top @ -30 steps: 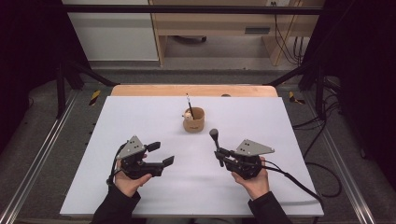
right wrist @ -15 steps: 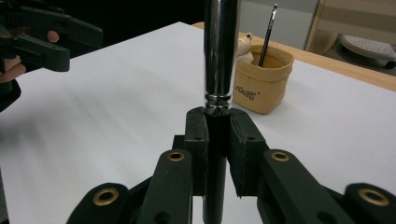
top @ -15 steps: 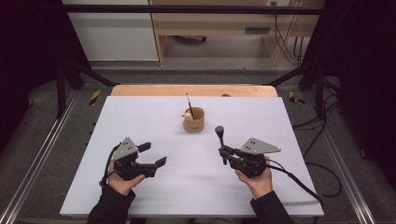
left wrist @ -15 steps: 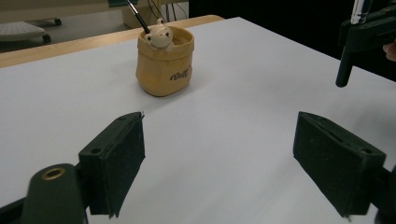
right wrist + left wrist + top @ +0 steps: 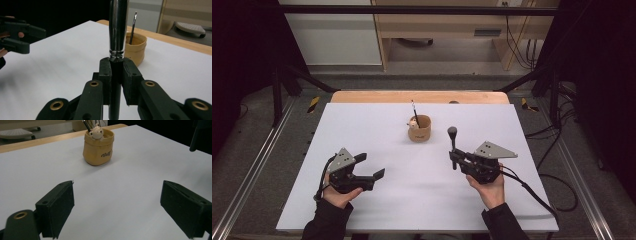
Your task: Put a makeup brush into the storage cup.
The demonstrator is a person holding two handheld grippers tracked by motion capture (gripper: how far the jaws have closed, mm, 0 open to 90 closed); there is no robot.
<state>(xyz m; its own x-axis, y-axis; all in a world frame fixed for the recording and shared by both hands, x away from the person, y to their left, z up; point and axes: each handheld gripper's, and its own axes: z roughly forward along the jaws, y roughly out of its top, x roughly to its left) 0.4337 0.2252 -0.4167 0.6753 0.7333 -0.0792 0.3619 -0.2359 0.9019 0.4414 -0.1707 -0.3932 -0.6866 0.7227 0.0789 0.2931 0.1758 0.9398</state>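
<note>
On the white counter [image 5: 412,200], right claw [image 5: 453,161] clamps a makeup brush [image 5: 452,141] upright, long axis vertical, with the tan bear-trimmed holder cup [image 5: 419,129] ahead and to its left; left claw [image 5: 371,167] gapes empty, farther from the cup.

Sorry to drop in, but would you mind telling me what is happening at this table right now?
A person works two hand-held grippers over a white table. The right gripper is clamped on an upright makeup brush with a shiny metal ferrule. The left gripper is open and empty. A small tan pot stands beyond them, holding a thin brush.
</note>
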